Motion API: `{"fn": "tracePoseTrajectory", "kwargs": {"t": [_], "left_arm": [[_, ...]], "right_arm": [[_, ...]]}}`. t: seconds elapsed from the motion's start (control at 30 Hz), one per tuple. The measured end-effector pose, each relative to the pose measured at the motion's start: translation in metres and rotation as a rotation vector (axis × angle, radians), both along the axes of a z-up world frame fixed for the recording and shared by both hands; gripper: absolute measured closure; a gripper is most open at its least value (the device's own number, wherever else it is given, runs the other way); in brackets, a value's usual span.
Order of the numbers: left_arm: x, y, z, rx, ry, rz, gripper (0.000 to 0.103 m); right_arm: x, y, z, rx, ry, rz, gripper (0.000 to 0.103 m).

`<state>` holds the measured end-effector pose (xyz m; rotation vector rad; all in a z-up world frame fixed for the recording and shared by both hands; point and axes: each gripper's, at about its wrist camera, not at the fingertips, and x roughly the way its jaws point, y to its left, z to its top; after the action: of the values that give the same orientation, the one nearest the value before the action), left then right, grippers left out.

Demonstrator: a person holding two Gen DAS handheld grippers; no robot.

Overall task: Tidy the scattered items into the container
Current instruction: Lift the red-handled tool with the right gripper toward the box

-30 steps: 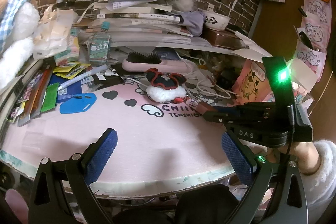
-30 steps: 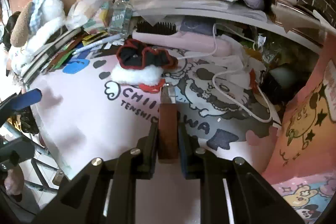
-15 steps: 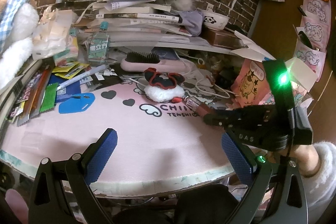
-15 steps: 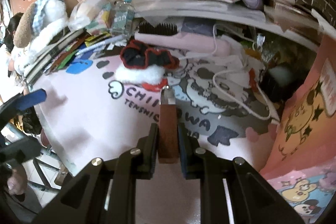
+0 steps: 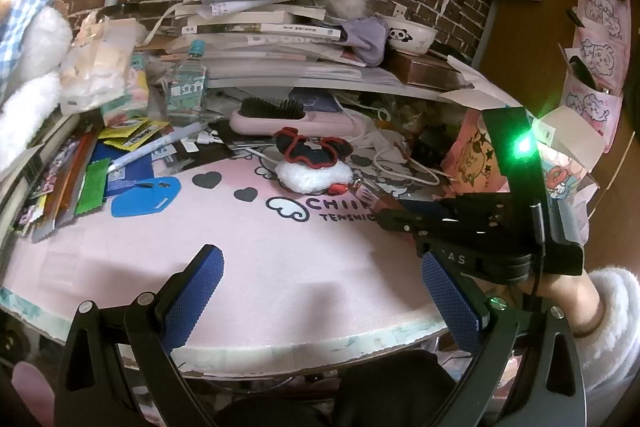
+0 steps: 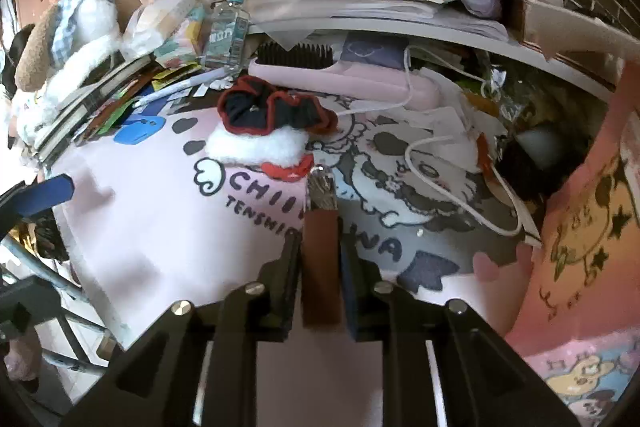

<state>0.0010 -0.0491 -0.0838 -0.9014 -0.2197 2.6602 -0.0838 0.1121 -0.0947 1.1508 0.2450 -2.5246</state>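
Right gripper (image 6: 320, 259) clamped on flat reddish-brown rectangular packet (image 6: 320, 259) above pink printed desk mat (image 6: 160, 227), left gripper (image 5: 320, 291) wide open, holding nothing.

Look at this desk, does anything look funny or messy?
Yes. The white cable snakes loose across the pink mat. Behind it, the books and papers are stacked crookedly, with fluffy fur on top. A red-edged black scrunchie sits on a white fluffy thing instead of being put away.
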Motion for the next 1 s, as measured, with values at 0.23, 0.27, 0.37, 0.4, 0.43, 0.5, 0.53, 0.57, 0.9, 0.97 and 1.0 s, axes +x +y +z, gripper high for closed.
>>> {"fn": "tracePoseTrajectory", "kwargs": {"t": [0.23, 0.27, 0.37, 0.4, 0.43, 0.5, 0.53, 0.57, 0.9, 0.97, 1.0], "left_arm": [[-0.002, -0.004, 0.0, 0.005, -0.002, 0.005, 0.004], [-0.002, -0.004, 0.0, 0.004, -0.002, 0.004, 0.004], [-0.002, -0.004, 0.001, 0.002, 0.0, 0.004, 0.004], [-0.002, -0.004, 0.001, 0.002, -0.001, 0.004, 0.004], [-0.002, -0.004, 0.001, 0.002, -0.001, 0.005, 0.004], [-0.002, -0.004, 0.001, 0.002, -0.001, 0.005, 0.004], [-0.002, -0.004, 0.002, 0.003, -0.001, 0.005, 0.004], [-0.002, -0.004, 0.002, 0.003, -0.001, 0.005, 0.004], [-0.004, 0.0, 0.003, 0.003, -0.006, 0.0, 0.004], [-0.003, 0.003, 0.004, 0.001, -0.005, -0.005, 0.004], [-0.004, 0.004, 0.004, 0.0, -0.006, -0.007, 0.004]], "right_arm": [[0.0, -0.004, -0.001, -0.006, 0.013, 0.006, 0.088], [0.0, -0.003, 0.0, -0.011, 0.015, 0.008, 0.088], [0.003, -0.004, 0.005, -0.014, 0.035, 0.011, 0.088], [0.004, -0.004, 0.007, -0.012, 0.043, 0.013, 0.088], [0.005, -0.004, 0.01, -0.011, 0.048, 0.015, 0.088], [0.008, -0.004, 0.017, -0.011, 0.064, 0.02, 0.088], [0.009, -0.004, 0.021, -0.01, 0.071, 0.023, 0.088], [0.011, -0.003, 0.025, -0.013, 0.077, 0.025, 0.088], [0.032, 0.004, 0.066, -0.083, 0.113, 0.069, 0.088], [0.037, 0.008, 0.076, -0.098, 0.116, 0.08, 0.088], [0.04, 0.011, 0.082, -0.106, 0.122, 0.081, 0.088]]}}
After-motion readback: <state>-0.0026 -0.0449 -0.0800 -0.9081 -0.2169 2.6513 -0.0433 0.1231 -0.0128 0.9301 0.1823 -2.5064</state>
